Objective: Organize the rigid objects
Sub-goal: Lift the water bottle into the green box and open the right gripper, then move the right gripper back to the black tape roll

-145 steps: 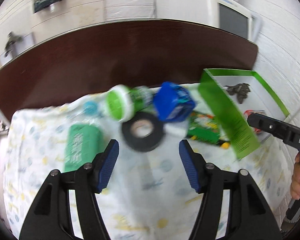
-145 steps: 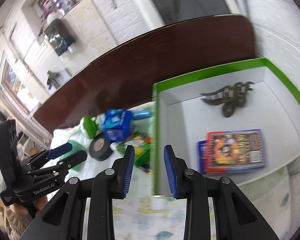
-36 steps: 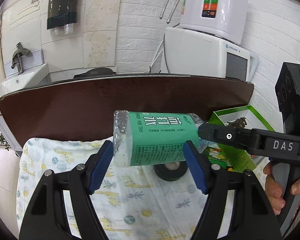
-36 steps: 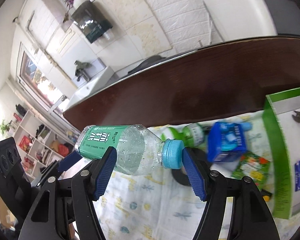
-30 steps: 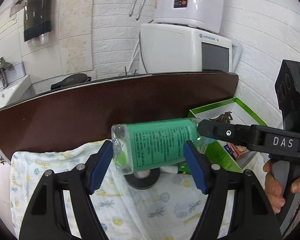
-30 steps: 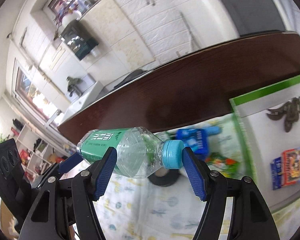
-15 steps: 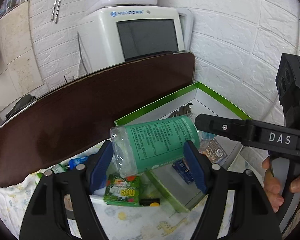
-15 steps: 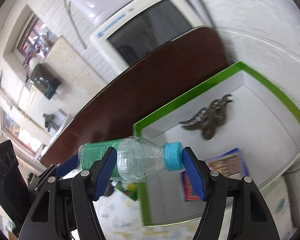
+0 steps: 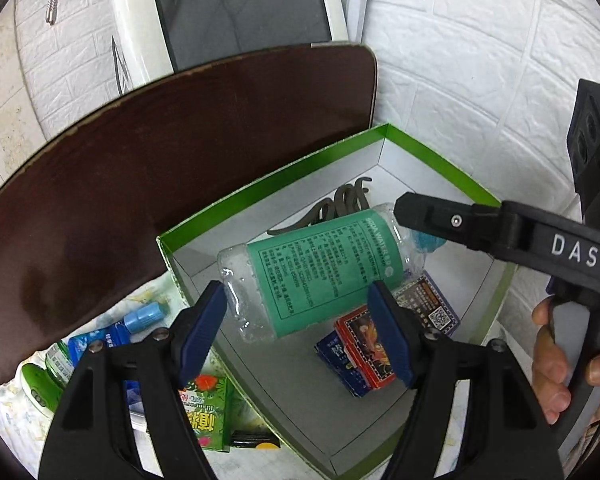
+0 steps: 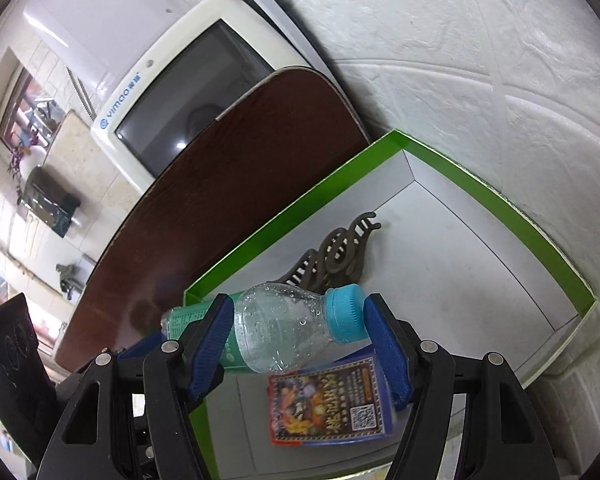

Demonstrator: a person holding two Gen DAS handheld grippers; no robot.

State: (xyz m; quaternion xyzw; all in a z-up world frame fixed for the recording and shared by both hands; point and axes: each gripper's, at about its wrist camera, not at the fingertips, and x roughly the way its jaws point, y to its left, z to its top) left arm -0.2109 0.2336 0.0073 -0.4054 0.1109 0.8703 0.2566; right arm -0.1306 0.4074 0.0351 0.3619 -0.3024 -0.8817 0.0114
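A clear water bottle (image 9: 324,264) with a green label and a blue cap (image 10: 344,312) hangs on its side over the green-rimmed white box (image 9: 268,184). My left gripper (image 9: 296,288) is shut on its base and label end. My right gripper (image 10: 298,304) is shut on the neck end, with one pad against the cap; its finger (image 9: 440,220) reaches in from the right in the left wrist view. Inside the box lie a grey hair claw (image 10: 340,252) and card packs (image 10: 332,400).
The box (image 10: 480,184) stands against a white brick wall at the right end of a dark brown table (image 9: 140,160). Left of it, on a patterned cloth, lie a blue bottle (image 9: 112,340), a green packet (image 9: 208,412) and a green-capped bottle (image 9: 40,384). A person's hand (image 9: 552,364) holds the right gripper's handle.
Both grippers have carried the bottle to the right, from above the cloth to over the box, and a little lower. The bottle has tilted, cap end up.
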